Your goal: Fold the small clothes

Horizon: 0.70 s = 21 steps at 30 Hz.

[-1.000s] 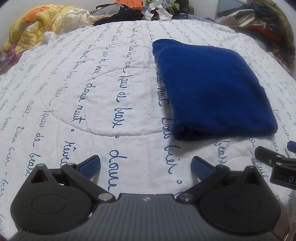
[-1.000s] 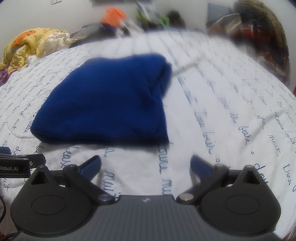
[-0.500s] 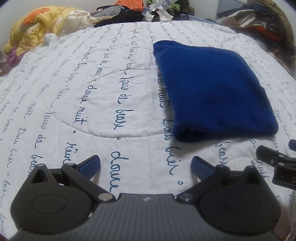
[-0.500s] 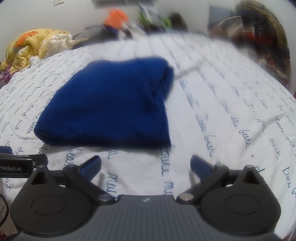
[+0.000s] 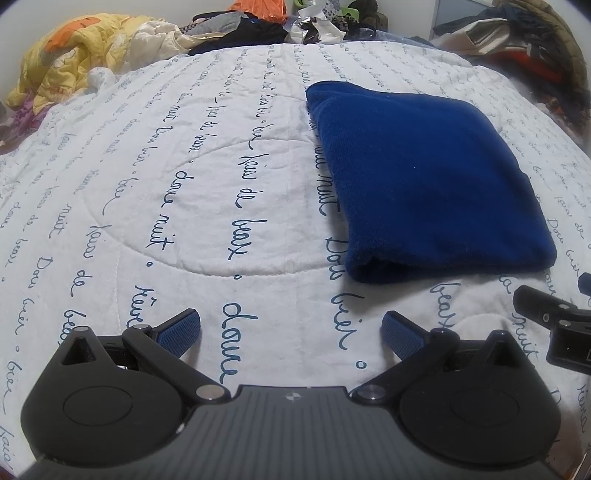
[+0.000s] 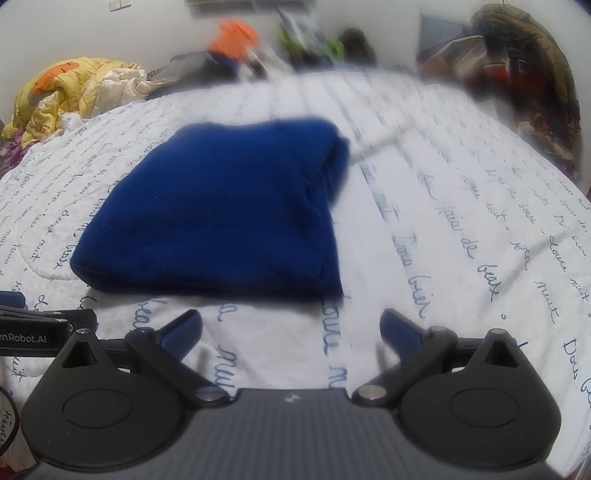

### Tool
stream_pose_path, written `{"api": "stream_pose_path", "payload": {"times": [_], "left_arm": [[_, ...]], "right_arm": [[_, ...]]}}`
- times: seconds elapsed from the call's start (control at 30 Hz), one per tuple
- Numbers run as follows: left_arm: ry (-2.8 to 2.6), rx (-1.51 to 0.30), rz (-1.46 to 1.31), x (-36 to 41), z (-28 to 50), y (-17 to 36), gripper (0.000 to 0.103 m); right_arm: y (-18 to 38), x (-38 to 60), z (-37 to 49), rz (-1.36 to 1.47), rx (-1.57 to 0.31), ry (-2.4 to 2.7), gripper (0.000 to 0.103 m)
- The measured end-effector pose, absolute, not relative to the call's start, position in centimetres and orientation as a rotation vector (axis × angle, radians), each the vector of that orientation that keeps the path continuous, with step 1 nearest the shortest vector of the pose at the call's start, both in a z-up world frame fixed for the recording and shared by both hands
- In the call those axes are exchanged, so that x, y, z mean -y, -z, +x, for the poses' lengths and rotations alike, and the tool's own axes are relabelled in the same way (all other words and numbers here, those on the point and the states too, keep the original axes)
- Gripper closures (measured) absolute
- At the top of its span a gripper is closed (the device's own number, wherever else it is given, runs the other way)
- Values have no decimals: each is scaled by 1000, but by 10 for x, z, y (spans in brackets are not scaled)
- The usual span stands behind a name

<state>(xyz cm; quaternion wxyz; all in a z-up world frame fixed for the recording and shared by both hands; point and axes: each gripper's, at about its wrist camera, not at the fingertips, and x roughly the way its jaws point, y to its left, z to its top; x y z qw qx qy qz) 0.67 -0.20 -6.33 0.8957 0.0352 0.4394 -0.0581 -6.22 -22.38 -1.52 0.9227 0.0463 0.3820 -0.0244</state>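
My left tool (image 5: 291,326) hangs over the bed's white quilt (image 5: 192,206), its blue-padded fingers (image 5: 177,326) spread wide with nothing between them. My right tool (image 6: 291,326) is splayed just the same, empty, low over the quilt. The folded blue garment (image 5: 424,181) lies flat on the quilt ahead of both tools and apart from them, its rolled fold edge facing me; it sits ahead and to the right of the left tool and ahead and to the left of the right one. A heap of yellow bedding (image 5: 66,62) and assorted clothes (image 5: 258,22) crowd the far edge of the bed. The right view is blurred.
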Motion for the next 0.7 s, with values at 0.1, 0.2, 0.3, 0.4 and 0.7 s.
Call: {"api": "stream_pose_path", "payload": {"times": [0.1,0.2,0.3,0.4,0.7], "left_arm": [[119,-908,77,3,7,63,0],[118,-903,82,4,6,62,0],[115,-895,98,5,6,62,0],[119,-894,104,7,6,62,0],[157,-863,90,5,9,57,0]], "right_arm": [[13,222,-63,89,-777,41,0],[13,221,-62,86,-776,35,0],[13,222,-62,91,-780,37,0],[13,223,-62,92,-780,36,0],[9,240,-61,62,-730,60,0]]}}
